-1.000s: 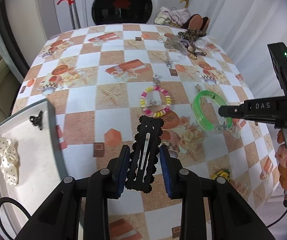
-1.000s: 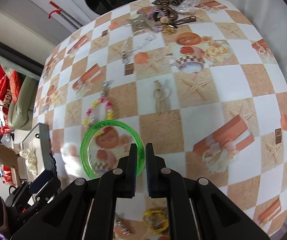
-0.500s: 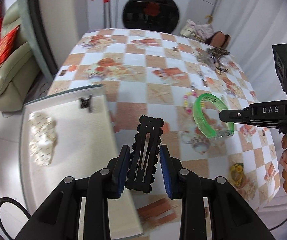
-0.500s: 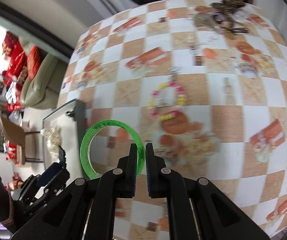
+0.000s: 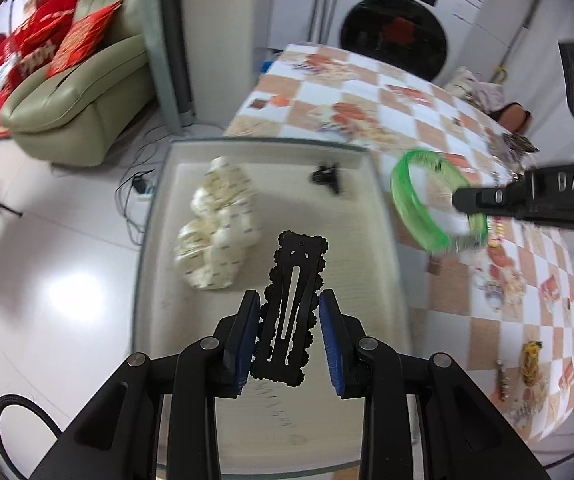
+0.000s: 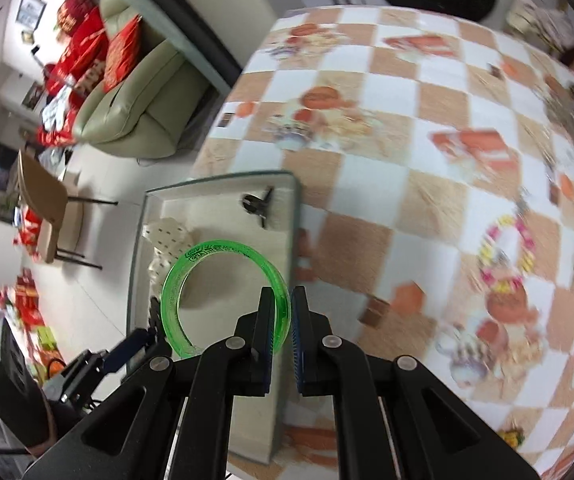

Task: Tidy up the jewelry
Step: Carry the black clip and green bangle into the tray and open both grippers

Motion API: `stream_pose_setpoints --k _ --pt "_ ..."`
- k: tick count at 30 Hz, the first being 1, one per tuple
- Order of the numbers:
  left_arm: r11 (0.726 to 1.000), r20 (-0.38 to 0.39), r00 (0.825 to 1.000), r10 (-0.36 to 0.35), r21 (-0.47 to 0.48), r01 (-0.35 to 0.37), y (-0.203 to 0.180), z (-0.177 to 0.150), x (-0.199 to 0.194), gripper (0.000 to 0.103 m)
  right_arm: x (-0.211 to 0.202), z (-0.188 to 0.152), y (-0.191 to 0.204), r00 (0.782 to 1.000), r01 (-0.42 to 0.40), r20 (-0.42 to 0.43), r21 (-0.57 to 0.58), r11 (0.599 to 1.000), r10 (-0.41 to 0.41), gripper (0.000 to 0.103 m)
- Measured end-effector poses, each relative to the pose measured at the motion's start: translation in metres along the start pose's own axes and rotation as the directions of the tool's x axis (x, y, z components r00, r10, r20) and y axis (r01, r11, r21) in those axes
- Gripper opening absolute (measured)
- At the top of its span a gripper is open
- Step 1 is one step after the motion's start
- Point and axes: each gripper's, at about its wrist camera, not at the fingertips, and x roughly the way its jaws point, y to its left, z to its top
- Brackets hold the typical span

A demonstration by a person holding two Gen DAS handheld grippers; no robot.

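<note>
While above tray (image 5: 383,216): two pieces carried
Left gripper (image 5: 289,334) clamps black hair clip (image 5: 293,308); right gripper (image 6: 285,340) pinches green bangle (image 6: 223,276)

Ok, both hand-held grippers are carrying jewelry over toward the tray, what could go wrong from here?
1. The black scalloped hair clip sits tilted between the left hand-held gripper's pads, so it may slip out before it is lowered.
2. The translucent green plastic bangle is pinched only at its rim by the right hand-held gripper; it could swing or roll away on release.
3. Dropping either could knock the small black clip or cream dotted scrunchie in the white shallow tray.
</note>
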Motion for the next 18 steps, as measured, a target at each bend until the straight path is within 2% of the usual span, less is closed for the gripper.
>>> stream_pose_setpoints --k 4,9,18 --pt "0.999 -0.021 1.000 0.023 -0.038 -0.024 0.017 -0.005 0.013 0.036 0.021 0.020 0.026 1.000 0.022 -0.014 -0.058 0.998 -0.023 0.009" --pt "0.996 -0.050 0.998 0.049 -0.072 -0.053 0.031 -0.009 0.030 0.036 0.057 0.037 0.039 0.996 0.070 -0.059 -0.068 0.995 -0.074 0.009" --pt "0.991 -0.054 0.994 0.097 -0.089 -0.101 0.039 -0.002 0.057 0.036 0.105 0.042 0.045 0.989 0.104 -0.096 -0.052 0.993 -0.109 0.009"
